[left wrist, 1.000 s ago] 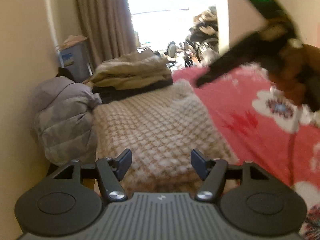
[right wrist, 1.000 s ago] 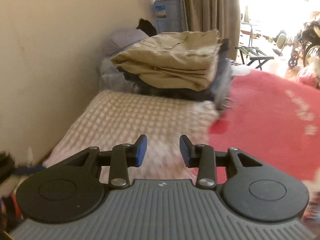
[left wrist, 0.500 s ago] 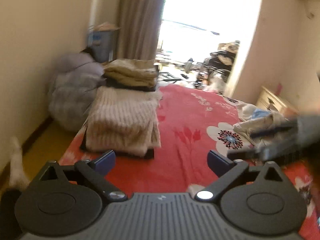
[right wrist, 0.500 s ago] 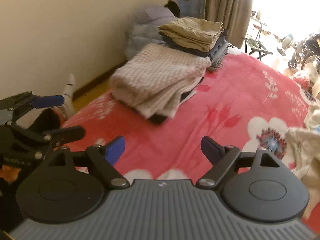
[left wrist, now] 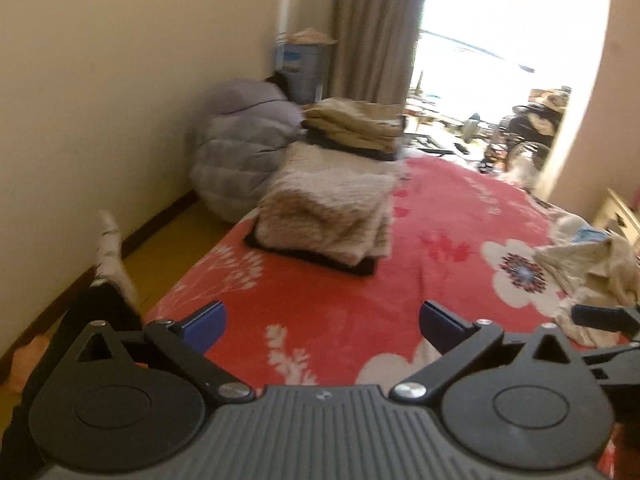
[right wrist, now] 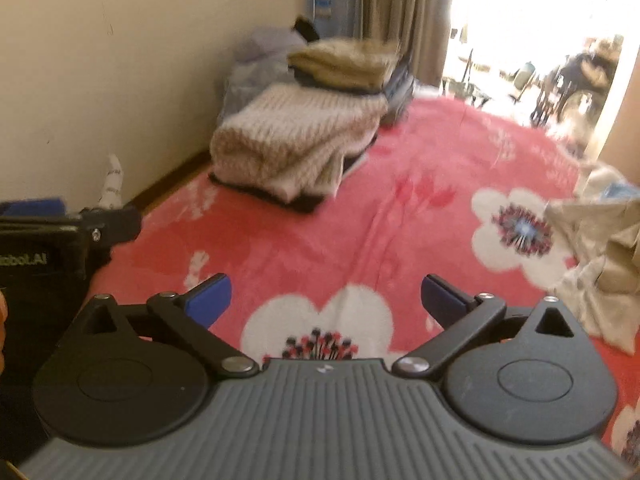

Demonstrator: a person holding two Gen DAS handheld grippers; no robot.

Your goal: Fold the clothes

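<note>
Clothes (left wrist: 328, 216) lie folded far left on the red blanket (left wrist: 360, 292); my left gripper (left wrist: 322, 326) and right gripper (right wrist: 326, 300) are opening wide, holding nothing.

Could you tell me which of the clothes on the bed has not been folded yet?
The cream garment lying crumpled at the right edge of the bed; the knitted sweater and beige clothes are folded near the wall.

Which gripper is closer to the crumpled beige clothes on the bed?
Right. The right gripper hangs beside the crumpled beige clothes; the left gripper sits on its far side, further away. Both are opening, empty.
</note>
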